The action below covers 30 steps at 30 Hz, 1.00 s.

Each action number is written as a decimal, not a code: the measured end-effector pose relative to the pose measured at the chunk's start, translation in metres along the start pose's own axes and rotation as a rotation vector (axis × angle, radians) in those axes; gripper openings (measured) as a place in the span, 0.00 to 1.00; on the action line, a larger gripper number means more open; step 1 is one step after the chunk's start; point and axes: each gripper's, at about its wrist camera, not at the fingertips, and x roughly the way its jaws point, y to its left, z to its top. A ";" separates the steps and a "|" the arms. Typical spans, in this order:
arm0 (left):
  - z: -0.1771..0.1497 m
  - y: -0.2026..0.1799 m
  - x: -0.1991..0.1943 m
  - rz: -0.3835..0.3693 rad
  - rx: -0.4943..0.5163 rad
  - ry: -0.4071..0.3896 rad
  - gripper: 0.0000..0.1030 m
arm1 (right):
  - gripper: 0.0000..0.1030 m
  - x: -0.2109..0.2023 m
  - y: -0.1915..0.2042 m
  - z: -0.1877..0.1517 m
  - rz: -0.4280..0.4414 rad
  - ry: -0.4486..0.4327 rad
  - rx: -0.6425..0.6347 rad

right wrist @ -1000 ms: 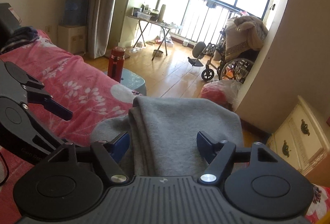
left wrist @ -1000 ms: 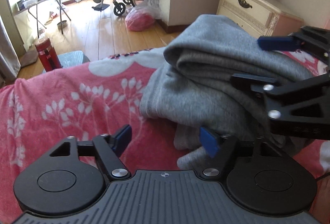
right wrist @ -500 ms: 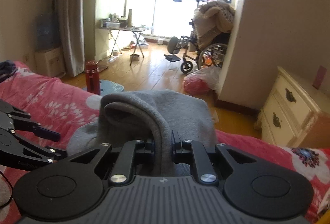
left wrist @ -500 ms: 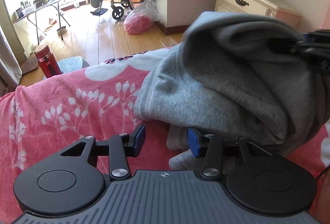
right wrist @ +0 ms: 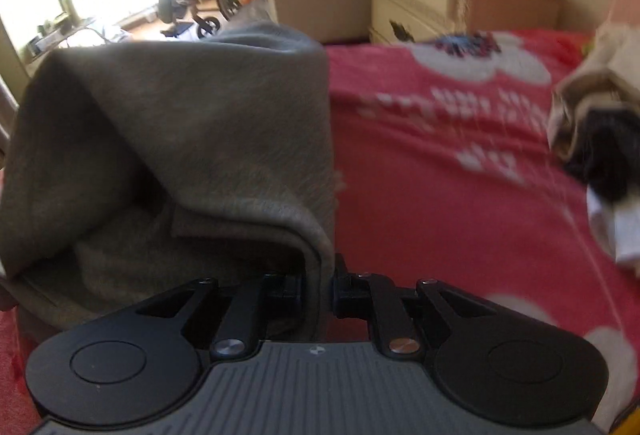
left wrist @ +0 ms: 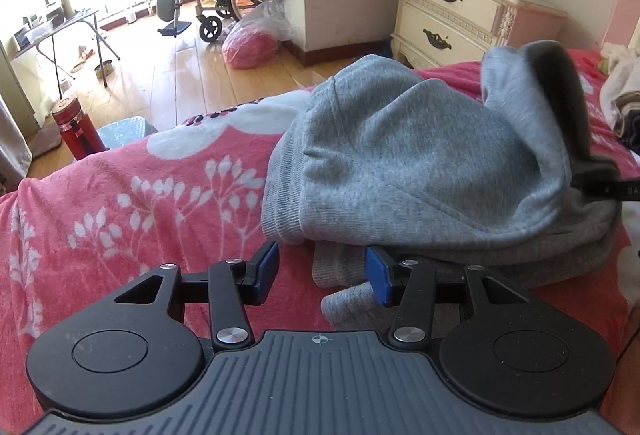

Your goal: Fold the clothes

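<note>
Grey garment (left wrist: 400,163) heaped on the pink floral bedspread (left wrist: 132,203), just ahead and to the right of the left gripper (left wrist: 322,271); long axis running left to right across the view. Left gripper part-spread after closing in, pads clear of cloth — angled down at the near hem. Right gripper (right wrist: 320,287) pinched on a fold, angled down; nearer the cloth.

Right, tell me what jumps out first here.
A grey sweatshirt heaped on the pink floral bedspread dominates. The right hand-held gripper is shut on a fold of it, lifting that side. The left hand-held gripper sits open at its near edge; a cream dresser stands behind the bed.
</note>
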 end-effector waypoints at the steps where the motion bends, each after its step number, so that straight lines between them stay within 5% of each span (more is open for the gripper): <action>1: 0.000 0.000 -0.001 -0.001 0.001 -0.001 0.49 | 0.15 -0.008 0.001 0.001 0.009 -0.013 -0.026; 4: 0.000 0.002 -0.001 -0.004 -0.001 -0.003 0.51 | 0.20 -0.032 0.004 0.002 0.035 -0.050 -0.103; 7: 0.001 0.003 0.001 -0.007 -0.001 0.006 0.54 | 0.43 -0.066 0.006 -0.001 0.033 -0.127 -0.204; 9: 0.001 0.003 0.001 0.002 -0.004 0.005 0.56 | 0.46 -0.090 0.010 -0.005 0.032 -0.200 -0.250; 12: 0.001 0.004 0.000 0.015 -0.009 0.003 0.59 | 0.49 -0.110 0.025 -0.005 0.108 -0.264 -0.290; 14: 0.002 0.004 0.000 0.026 -0.014 0.001 0.60 | 0.65 -0.110 0.050 -0.001 0.194 -0.283 -0.368; 19: 0.003 0.014 -0.004 0.074 -0.054 -0.016 0.64 | 0.75 -0.105 0.133 -0.006 0.384 -0.337 -0.701; 25: 0.003 0.025 0.000 0.073 -0.082 -0.020 0.65 | 0.74 -0.065 0.201 -0.031 0.377 -0.310 -0.988; 30: -0.001 0.022 0.000 0.031 -0.052 -0.025 0.67 | 0.29 -0.028 0.207 -0.038 0.330 -0.214 -1.023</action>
